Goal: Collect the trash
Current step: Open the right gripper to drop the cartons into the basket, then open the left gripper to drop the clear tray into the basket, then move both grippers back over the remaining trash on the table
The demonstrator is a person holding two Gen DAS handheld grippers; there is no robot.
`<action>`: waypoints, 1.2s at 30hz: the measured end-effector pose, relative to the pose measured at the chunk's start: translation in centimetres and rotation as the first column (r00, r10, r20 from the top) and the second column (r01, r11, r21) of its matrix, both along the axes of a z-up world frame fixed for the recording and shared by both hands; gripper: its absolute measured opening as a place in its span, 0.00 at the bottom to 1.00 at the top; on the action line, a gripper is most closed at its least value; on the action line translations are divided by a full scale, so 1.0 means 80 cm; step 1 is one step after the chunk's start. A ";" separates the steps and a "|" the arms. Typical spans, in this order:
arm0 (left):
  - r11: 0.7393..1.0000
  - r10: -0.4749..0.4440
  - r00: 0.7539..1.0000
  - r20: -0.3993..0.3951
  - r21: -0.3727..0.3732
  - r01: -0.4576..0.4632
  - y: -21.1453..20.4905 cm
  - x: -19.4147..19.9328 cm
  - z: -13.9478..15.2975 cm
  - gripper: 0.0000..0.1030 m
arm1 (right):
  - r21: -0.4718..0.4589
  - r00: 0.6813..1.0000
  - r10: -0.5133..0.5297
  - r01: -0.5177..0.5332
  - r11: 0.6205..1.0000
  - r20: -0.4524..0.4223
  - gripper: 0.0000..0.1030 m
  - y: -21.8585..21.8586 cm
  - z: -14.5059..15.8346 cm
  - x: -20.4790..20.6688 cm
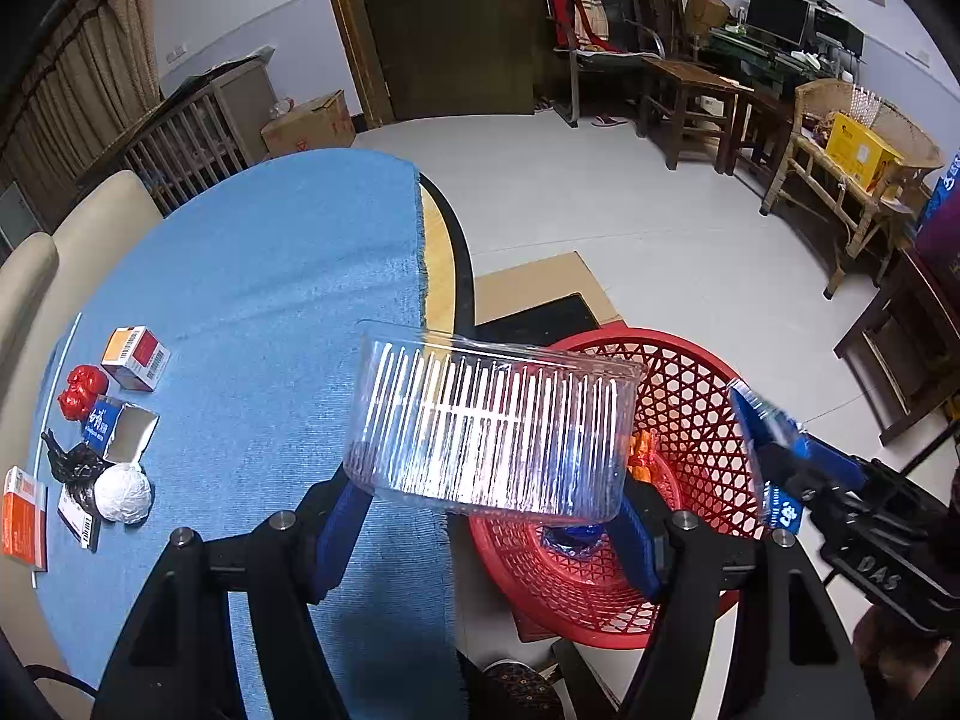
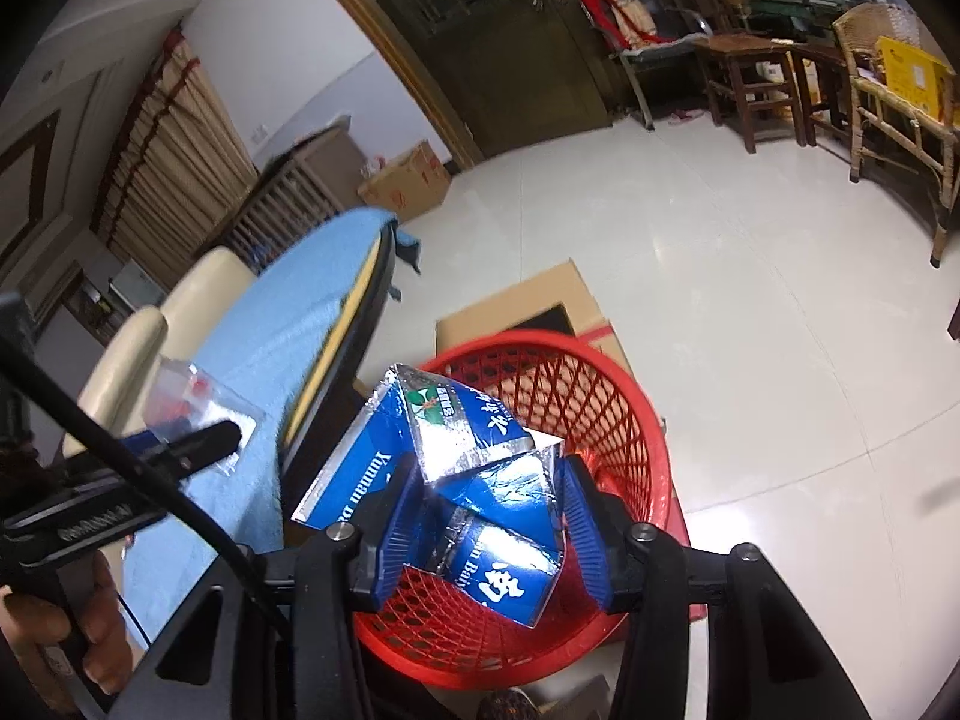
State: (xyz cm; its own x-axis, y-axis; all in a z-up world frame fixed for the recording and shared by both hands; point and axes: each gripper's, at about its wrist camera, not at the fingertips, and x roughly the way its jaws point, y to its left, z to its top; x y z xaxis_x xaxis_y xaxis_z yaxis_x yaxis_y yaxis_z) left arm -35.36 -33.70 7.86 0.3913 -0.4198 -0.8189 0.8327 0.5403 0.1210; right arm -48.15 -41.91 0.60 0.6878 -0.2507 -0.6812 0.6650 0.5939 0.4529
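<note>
My left gripper is shut on a clear ribbed plastic tray, held over the edge of the blue-clothed table and the left rim of the red mesh basket. My right gripper is shut on a flattened blue and silver carton, held above the red mesh basket. That carton also shows in the left wrist view. The left gripper with the tray shows in the right wrist view. Orange and blue wrappers lie inside the basket.
On the table's left lie a red and white box, a red crumpled wrapper, an open blue carton, a black bag, a white paper ball and an orange box. Flat cardboard lies on the floor under the basket.
</note>
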 end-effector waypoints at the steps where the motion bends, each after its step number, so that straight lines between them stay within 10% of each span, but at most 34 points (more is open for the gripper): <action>1: 1.000 -0.001 1.000 0.000 0.000 0.001 0.000 -0.001 -0.001 0.71 | 0.002 1.000 -0.003 0.003 1.000 -0.018 0.62 0.000 -0.003 0.003; 3: 1.000 -0.002 1.000 -0.002 0.002 0.002 0.000 -0.001 -0.002 0.71 | 0.000 0.999 -0.013 0.013 1.000 -0.050 0.85 -0.002 -0.007 0.007; 23: 0.992 -0.109 0.969 -0.223 0.033 0.120 -0.039 -0.023 -0.046 0.75 | -0.061 0.985 -0.160 0.164 0.985 0.056 0.85 -0.024 0.051 -0.056; 36: 0.997 -0.014 0.978 -0.207 -0.071 -0.001 0.035 0.035 -0.004 0.75 | -0.105 0.991 -0.116 0.122 0.987 0.062 0.85 -0.007 0.079 -0.034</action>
